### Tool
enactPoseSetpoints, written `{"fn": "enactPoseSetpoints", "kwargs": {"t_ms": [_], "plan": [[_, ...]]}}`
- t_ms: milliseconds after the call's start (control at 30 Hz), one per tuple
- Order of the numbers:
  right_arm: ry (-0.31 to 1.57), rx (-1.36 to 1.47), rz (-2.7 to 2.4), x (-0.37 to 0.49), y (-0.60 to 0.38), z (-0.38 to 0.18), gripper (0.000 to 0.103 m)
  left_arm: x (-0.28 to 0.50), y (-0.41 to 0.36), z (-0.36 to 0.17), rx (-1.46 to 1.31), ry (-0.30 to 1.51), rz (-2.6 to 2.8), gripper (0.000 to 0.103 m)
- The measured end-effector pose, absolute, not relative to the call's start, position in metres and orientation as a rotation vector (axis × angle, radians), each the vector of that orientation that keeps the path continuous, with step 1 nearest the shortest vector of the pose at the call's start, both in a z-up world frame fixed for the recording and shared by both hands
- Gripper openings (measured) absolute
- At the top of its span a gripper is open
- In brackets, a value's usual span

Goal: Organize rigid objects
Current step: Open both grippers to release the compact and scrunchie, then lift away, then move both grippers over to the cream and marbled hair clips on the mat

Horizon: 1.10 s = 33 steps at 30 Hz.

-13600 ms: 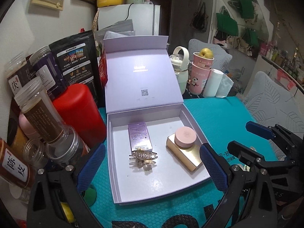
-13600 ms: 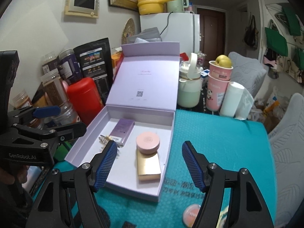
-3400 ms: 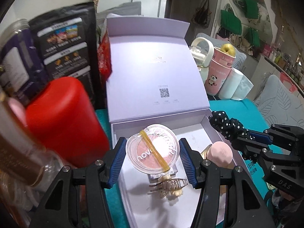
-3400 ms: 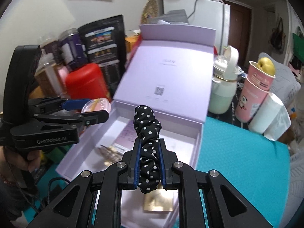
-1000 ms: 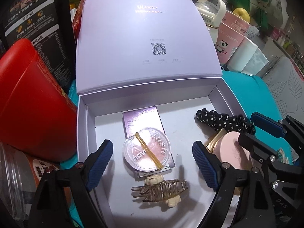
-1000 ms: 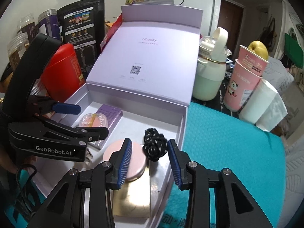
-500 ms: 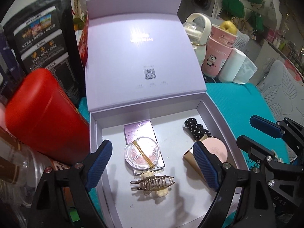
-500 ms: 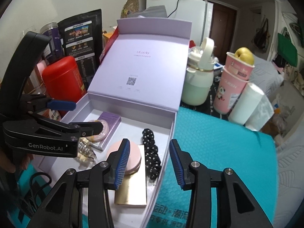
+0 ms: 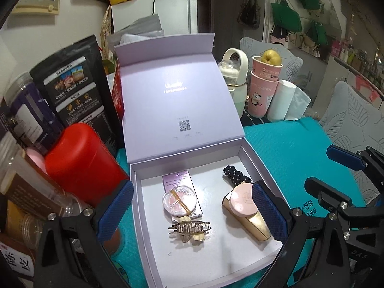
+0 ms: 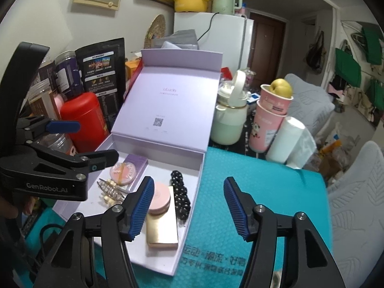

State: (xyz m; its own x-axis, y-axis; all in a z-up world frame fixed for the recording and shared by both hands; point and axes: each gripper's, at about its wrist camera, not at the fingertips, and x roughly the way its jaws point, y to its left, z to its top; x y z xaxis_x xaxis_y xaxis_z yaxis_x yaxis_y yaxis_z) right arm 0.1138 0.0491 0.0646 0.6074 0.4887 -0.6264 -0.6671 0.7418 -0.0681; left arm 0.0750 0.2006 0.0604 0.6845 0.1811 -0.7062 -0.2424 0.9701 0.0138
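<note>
An open lilac gift box [image 9: 141,216] lies on the teal mat with its lid [image 9: 172,100] propped up. Inside it a clear round compact [image 9: 180,200] rests on a purple carton [image 9: 176,180]. A gold hair claw [image 9: 189,229] lies in front of them. To the right are a gold box [image 9: 254,223] with a pink round cap [image 9: 241,200] and a black dotted scrunchie [image 9: 236,176]. My left gripper [image 9: 192,189] hovers above the box, its jaws opening and holding nothing. My right gripper [image 10: 189,184] hangs over the box's right wall [image 10: 194,192], its jaws also opening with nothing held.
A red canister [image 9: 81,160], several jars and a black pouch [image 9: 76,96] crowd the box's left side. Behind on the right stand a pale green jug [image 10: 228,122], stacked pink cups [image 10: 271,120] with a pear on top, and a paper roll [image 10: 283,141]. The teal mat [image 10: 259,192] stretches right.
Both grippers have risen and drawn back from the box while their jaws widened. The scrunchie now lies free beside the gold box, and the compact stays on the purple carton.
</note>
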Motion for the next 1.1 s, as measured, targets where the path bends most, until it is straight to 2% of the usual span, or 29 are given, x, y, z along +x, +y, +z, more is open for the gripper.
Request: {"fn": "enactPoseSetpoints", "kwargs": {"t_ms": [67, 233, 867, 1100], "plan": [[0.615, -0.302, 0.674, 0.109, 0.043, 0.068, 0.069, 0.071, 0.196, 0.065, -0.077, 0.771, 0.230, 0.101], [0.610, -0.284, 0.656, 0.102, 0.030, 0.074, 0.072, 0.062, 0.187, 0.072, -0.089, 0.753, 0.196, 0.101], [0.558, -0.273, 0.590, 0.053, -0.019, 0.080, 0.073, 0.028, 0.145, 0.070, -0.090, 0.727, 0.156, 0.101], [0.572, -0.232, 0.581, 0.039, -0.037, 0.075, 0.077, 0.014, 0.128, 0.067, -0.077, 0.730, 0.134, 0.101]]}}
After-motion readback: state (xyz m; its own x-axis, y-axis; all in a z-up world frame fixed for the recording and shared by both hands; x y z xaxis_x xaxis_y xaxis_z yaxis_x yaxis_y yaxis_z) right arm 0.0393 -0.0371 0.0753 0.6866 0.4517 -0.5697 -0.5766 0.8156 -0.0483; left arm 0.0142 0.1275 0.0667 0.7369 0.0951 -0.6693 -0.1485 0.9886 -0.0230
